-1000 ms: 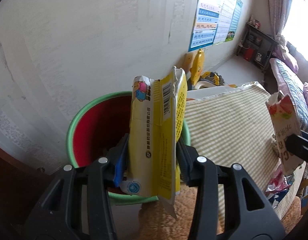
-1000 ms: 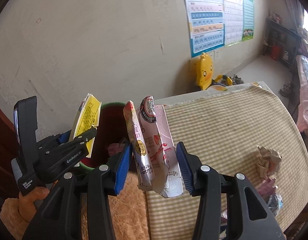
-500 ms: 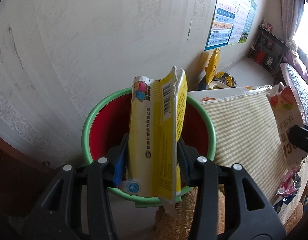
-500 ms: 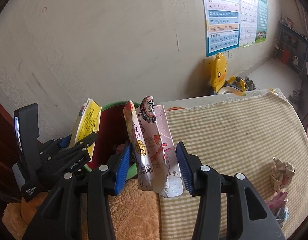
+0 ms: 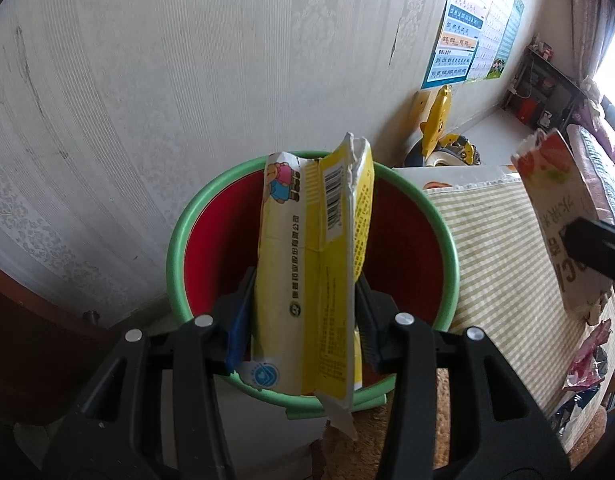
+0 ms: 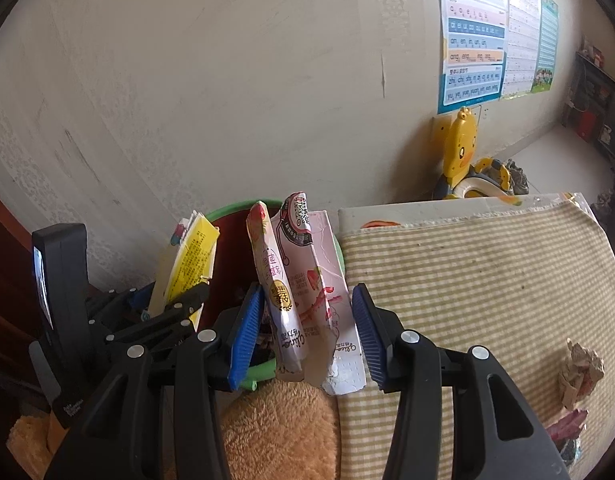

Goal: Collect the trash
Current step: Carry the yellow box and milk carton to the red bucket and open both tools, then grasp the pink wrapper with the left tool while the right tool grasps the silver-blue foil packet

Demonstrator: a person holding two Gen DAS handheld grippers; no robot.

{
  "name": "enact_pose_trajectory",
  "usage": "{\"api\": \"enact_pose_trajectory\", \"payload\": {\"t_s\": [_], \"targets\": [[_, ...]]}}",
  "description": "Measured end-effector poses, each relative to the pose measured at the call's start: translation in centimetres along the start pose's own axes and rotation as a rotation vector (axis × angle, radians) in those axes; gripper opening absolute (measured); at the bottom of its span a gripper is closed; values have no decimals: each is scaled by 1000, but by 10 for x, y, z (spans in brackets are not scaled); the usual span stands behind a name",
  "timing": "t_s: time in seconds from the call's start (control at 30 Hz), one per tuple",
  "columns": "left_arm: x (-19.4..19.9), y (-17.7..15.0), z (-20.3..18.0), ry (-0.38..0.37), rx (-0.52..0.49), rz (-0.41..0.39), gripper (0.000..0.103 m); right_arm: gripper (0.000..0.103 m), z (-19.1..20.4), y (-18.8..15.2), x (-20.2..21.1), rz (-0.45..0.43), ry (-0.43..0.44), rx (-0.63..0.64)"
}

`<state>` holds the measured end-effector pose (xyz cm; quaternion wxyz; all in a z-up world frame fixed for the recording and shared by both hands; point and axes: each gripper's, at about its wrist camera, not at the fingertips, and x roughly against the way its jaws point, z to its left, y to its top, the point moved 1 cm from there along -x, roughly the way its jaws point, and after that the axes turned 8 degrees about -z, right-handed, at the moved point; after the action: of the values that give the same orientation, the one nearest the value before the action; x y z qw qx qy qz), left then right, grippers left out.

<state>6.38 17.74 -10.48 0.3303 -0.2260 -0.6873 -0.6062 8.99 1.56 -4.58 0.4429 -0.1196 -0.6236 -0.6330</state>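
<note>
My left gripper [image 5: 303, 308] is shut on a flattened yellow carton [image 5: 311, 248], held upright right over the mouth of a red bin with a green rim [image 5: 179, 240]. In the right wrist view my right gripper [image 6: 307, 320] is shut on a crumpled pink carton [image 6: 307, 264] with a pink wrapper pressed against it. It hangs over the bin's near right rim [image 6: 263, 372], at the table's edge. To its left there, the left gripper [image 6: 175, 312] holds the yellow carton [image 6: 191, 264]. The pink carton [image 5: 559, 208] also shows at the right of the left wrist view.
The bin stands against a pale wall, next to a table with a striped cloth [image 6: 467, 280]. Crumpled paper [image 6: 581, 372] and wrappers [image 6: 567, 428] lie at the cloth's right. A fluffy tan sleeve [image 6: 275, 428] is below the grippers. A yellow duck toy [image 6: 463, 148] stands behind the table.
Both grippers have shifted left toward the bin, each keeping its carton. The bin's mouth has come to lie centred under the yellow carton, and the pink carton has reached its rim.
</note>
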Motion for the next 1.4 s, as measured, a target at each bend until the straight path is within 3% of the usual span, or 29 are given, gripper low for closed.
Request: {"api": "enact_pose_trajectory", "payload": {"t_s": [0.2, 0.27, 0.3, 0.33, 0.6, 0.83, 1.17, 1.3, 1.4], "targets": [[-11, 1, 5, 14, 1, 12, 45, 45, 13, 14, -18, -2, 20, 21], [-15, 2, 6, 30, 8, 20, 59, 52, 19, 19, -24, -10, 31, 26], [-16, 1, 9, 41, 16, 20, 76, 57, 20, 21, -26, -13, 33, 26], [-16, 1, 11, 41, 25, 14, 78, 59, 22, 23, -28, -15, 38, 24], [-16, -4, 13, 37, 29, 33, 78, 60, 14, 13, -25, 3, 32, -8], [-6, 0, -8, -1, -10, 20, 78, 62, -19, -9, 0, 18, -9, -71], [19, -9, -74, -99, -147, 8, 78, 66, -96, -48, 70, -34, -158, -198], [30, -17, -105, -151, -215, 10, 78, 70, -138, -73, 100, -51, -268, -265], [34, -23, -124, -183, -250, 21, 78, 73, -182, -105, 123, -39, -408, -335]]}}
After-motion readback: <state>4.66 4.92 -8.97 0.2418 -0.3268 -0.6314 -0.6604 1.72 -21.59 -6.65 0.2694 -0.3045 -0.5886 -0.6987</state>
